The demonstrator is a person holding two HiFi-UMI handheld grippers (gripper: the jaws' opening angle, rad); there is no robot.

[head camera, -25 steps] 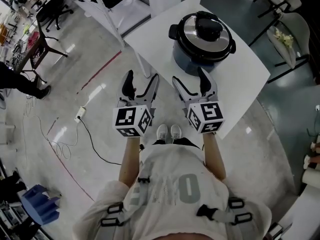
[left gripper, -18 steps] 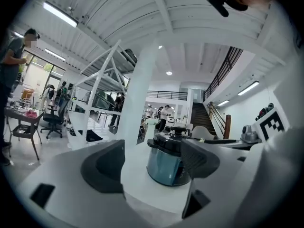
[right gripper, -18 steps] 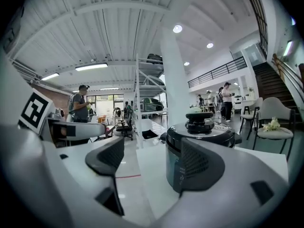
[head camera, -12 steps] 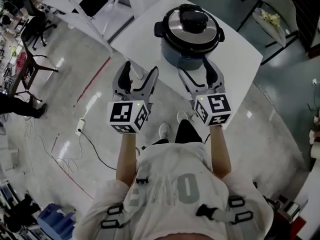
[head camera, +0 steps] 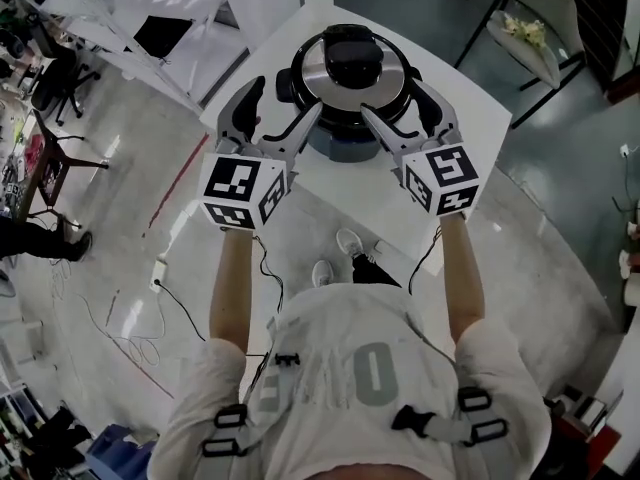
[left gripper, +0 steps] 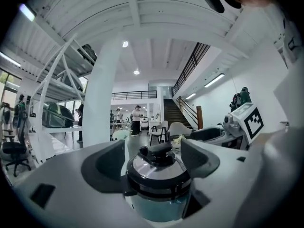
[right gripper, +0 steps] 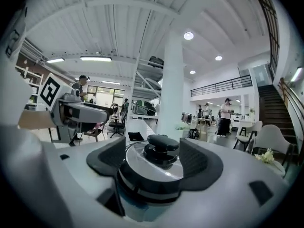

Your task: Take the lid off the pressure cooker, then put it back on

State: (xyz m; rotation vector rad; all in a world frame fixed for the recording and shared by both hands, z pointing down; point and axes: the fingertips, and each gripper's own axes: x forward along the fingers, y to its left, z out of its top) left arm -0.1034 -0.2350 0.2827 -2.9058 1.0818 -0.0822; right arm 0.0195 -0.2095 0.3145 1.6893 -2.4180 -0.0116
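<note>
The pressure cooker (head camera: 345, 133) stands on a white table (head camera: 460, 98), its steel lid (head camera: 312, 68) with a black knob (head camera: 350, 58) in place. My left gripper (head camera: 287, 96) is open at the cooker's near left, and my right gripper (head camera: 393, 100) is open at its near right. Both point level at the pot. In the left gripper view the lid (left gripper: 156, 170) sits just ahead of the wide jaws. In the right gripper view the lid (right gripper: 142, 175) shows the same way. The right jaws have just been closing a little, with no pad touching the cooker.
A chair with flowers (head camera: 525, 33) stands beyond the table at the right. Another white table with a black mat (head camera: 165, 33) is at the left. A cable (head camera: 262, 268) runs on the floor by the person's feet. A white column (right gripper: 171, 80) rises behind the cooker.
Both grippers have moved forward and up, from in front of the table to either side of the cooker's near face. The person has stepped closer to the table.
</note>
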